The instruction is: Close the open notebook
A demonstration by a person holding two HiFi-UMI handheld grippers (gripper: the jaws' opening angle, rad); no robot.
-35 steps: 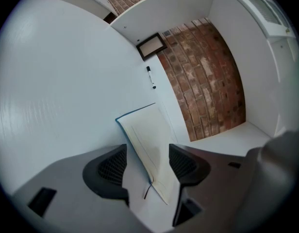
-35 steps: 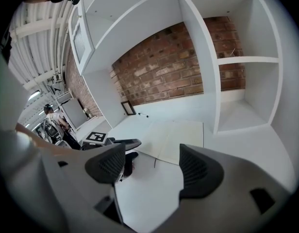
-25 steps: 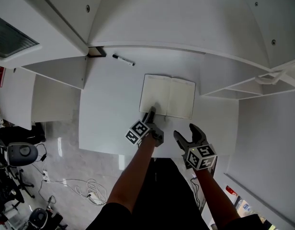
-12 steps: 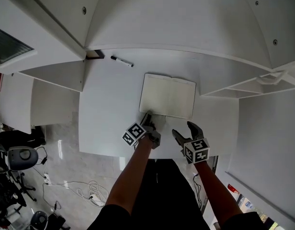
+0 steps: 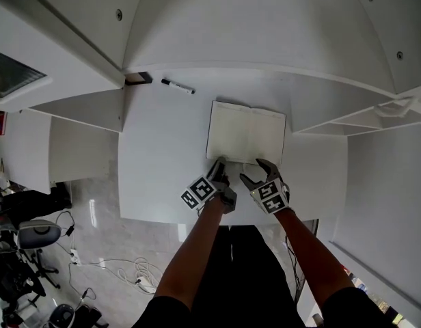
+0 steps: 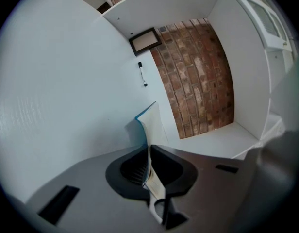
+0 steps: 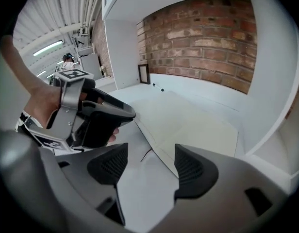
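Both grippers came up to the notebook. The left gripper jaws pinch its edge. The right gripper jaws are wide and closing over bare desk.

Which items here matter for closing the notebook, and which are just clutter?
In the job:
- notebook, open on the table
- left gripper, jaws closing on its near left edge
- right gripper, jaws closing, nothing gripped

Lying about:
- black marker
- black frame, at the table's back corner
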